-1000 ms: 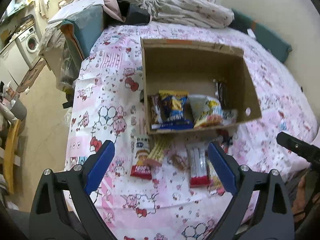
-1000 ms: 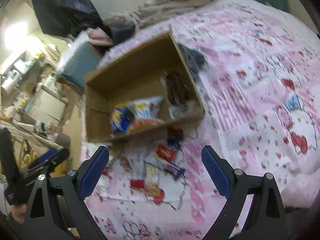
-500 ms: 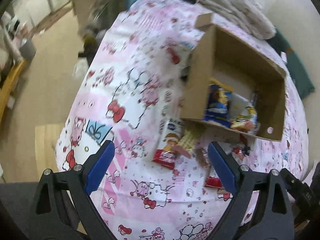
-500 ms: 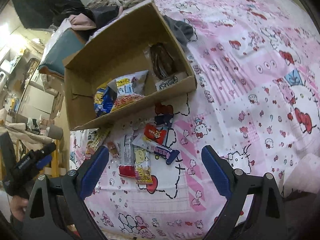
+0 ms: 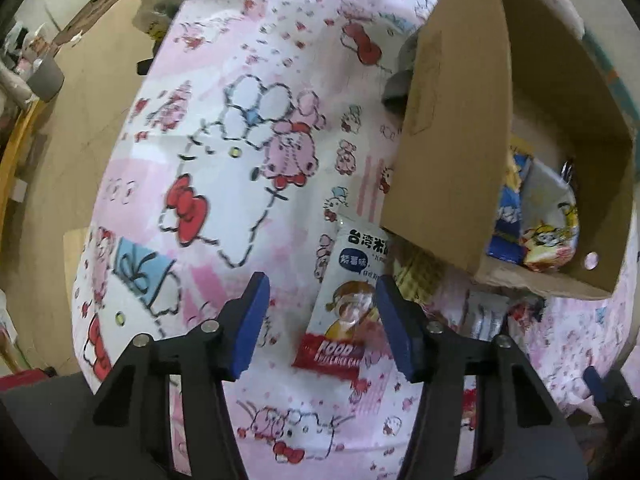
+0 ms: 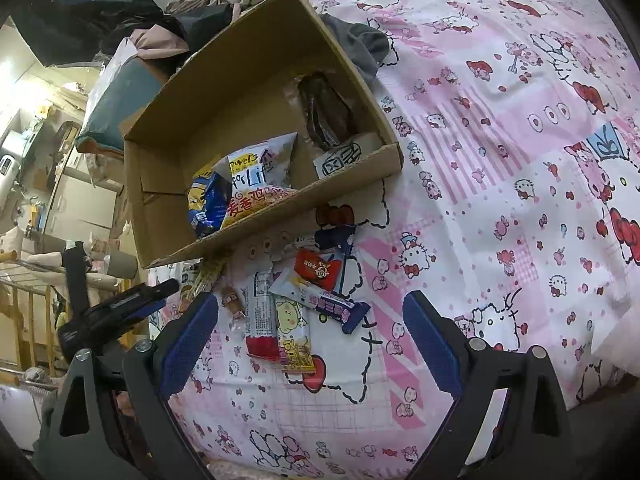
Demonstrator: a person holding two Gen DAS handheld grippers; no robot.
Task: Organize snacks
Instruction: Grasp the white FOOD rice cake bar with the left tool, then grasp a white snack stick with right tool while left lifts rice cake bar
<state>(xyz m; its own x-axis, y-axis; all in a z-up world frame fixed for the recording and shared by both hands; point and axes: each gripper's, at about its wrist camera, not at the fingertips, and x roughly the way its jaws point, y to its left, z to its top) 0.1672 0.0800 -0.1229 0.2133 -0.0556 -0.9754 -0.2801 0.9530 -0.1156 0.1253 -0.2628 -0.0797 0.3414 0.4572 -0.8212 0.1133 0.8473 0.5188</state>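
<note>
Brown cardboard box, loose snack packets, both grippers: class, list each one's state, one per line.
Brown cardboard box: open-topped, partly filled.
White rice-cracker packet: flat on sheet, between fingers, not gripped.
Left gripper: open, jaws just closing.
Right gripper: open, empty.

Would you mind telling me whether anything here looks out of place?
Yes: several snack packets lie scattered on the bedsheet in front of the box, overlapping at odd angles, while others already sit inside it.
</note>
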